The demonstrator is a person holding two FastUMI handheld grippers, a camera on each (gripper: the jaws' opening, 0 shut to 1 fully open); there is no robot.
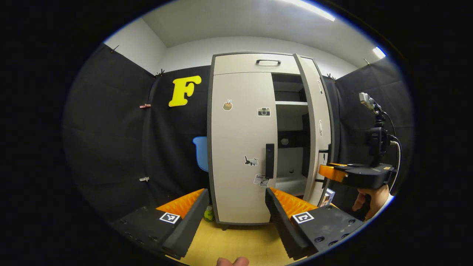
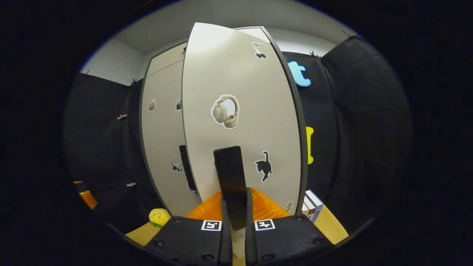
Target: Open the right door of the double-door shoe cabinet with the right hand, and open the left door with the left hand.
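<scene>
Pale grey laminate is what both doors of the shoe cabinet [image 1: 255,62] are faced with, and the two stand differently. The right door [image 2: 240,111] is swung partly out from the cabinet, its dark upright handle [image 2: 230,173] pinched between the two fingers of your right gripper [image 2: 235,218], which are closed on it from either side. In the left gripper view that same gripper [image 1: 354,173] hangs off the cabinet's right side, at the free edge of the opened door, with shelves showing in the gap behind it.

The left door [image 1: 242,147] sits flush in the cabinet front. Its handle [image 1: 270,161] is a dark bar running vertically, set along the door's inner edge, next to the opening. Your left gripper [image 1: 236,207] has its fingers spread wide with nothing between them, and it stands well back from the cabinet front. The handle lies ahead of those fingers, above them and toward the right-hand finger [image 1: 281,218]. Since the bar is upright, I judge your fingers should straddle it side to side, so shift the left gripper right and forward before you close.
</scene>
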